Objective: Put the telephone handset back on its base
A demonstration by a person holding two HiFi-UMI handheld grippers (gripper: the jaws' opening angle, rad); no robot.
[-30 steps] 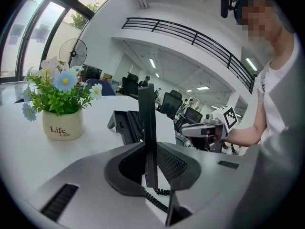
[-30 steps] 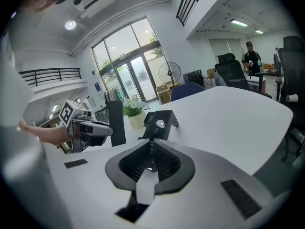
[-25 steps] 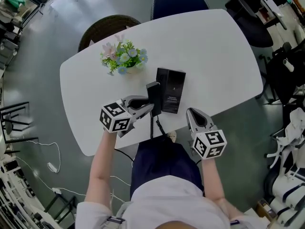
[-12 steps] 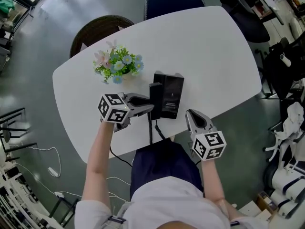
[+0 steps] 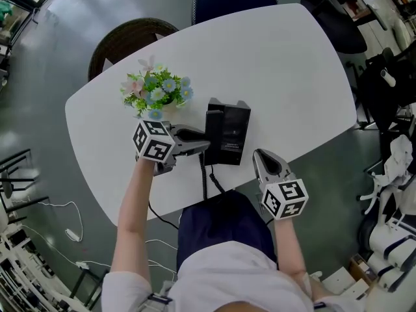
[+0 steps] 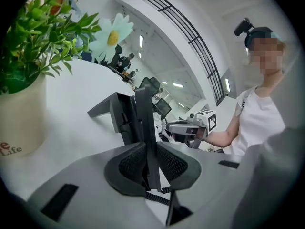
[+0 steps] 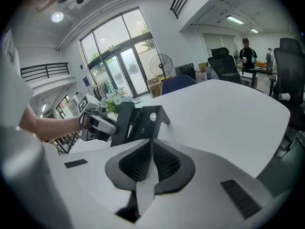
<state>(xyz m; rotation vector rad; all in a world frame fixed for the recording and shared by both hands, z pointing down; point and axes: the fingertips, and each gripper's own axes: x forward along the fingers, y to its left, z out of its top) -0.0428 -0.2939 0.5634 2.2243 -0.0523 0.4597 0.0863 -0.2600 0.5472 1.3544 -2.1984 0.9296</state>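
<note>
left tool (image 5: 207, 147) clamped on handset (image 5: 213, 130), base (image 5: 235, 135) just ahead; seat squarely, keep cord (image 5: 205, 177) clear. right tool (image 5: 261, 155) closed, empty.

The handset (image 5: 211, 130) is at the base's (image 5: 234, 134) left side, the flowerpot (image 5: 156, 96) further left.

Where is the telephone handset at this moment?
In the head view, the handset stands clamped in the left gripper, at the base's left side.
</note>
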